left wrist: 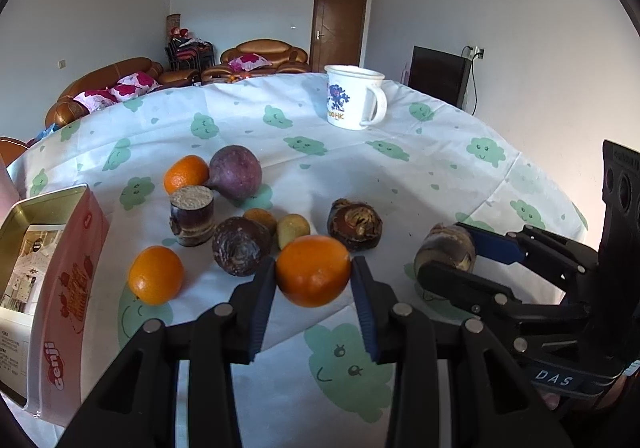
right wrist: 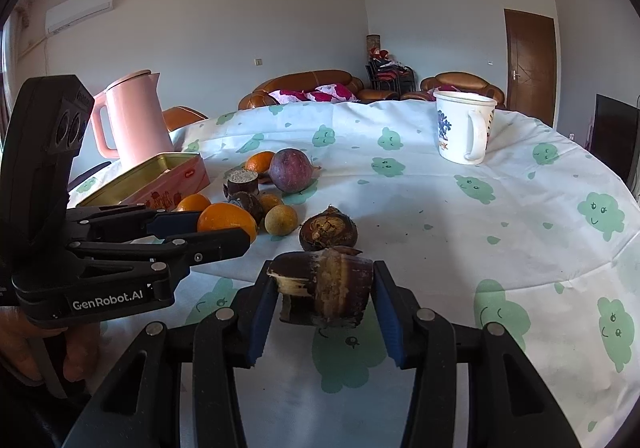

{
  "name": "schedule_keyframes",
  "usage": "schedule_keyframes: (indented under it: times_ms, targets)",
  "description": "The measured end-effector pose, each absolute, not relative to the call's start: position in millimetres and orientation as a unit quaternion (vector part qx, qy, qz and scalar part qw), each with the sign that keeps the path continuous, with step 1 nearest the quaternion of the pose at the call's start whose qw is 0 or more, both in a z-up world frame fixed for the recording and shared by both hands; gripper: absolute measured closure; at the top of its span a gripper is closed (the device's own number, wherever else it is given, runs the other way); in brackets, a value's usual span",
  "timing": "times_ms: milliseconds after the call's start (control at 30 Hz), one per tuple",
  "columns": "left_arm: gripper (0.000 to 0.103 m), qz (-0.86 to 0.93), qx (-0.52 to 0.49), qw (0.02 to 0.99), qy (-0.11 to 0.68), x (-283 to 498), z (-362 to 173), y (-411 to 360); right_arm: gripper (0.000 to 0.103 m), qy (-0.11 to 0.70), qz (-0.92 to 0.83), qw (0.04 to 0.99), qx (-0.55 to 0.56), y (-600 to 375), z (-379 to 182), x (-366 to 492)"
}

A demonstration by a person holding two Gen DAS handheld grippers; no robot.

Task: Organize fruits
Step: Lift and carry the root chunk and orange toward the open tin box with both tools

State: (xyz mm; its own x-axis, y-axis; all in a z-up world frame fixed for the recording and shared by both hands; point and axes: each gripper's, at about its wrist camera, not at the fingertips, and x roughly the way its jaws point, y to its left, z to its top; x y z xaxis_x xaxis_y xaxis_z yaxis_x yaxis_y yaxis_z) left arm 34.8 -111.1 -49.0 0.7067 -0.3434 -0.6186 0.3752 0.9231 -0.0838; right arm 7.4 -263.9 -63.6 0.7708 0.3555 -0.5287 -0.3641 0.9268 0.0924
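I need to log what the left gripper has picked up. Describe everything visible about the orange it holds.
The round, glossy orange has smooth, finely dimpled peel and looks whole. It sits clamped between the blue pads of the left gripper, one pad on each side, apparently lifted just above the white cloud-print tablecloth. Other fruit lies close behind it.

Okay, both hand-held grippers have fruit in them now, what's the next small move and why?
Probably carry the orange in the left hand-held gripper over to the open pink tin on that side. The pads are already clamped on it, and the tin is the only open container nearby. The right hand-held gripper holds the sugarcane piece.
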Motion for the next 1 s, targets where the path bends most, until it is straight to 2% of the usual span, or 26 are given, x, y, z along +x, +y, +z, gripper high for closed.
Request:
schedule_keyframes:
  times_ms: [1000]
  targets:
    - [0.063,-0.149,0.020,0.952,0.267,16,-23,-77,0.055,0.243,0.232,0.941,-0.037,-229,-29,6]
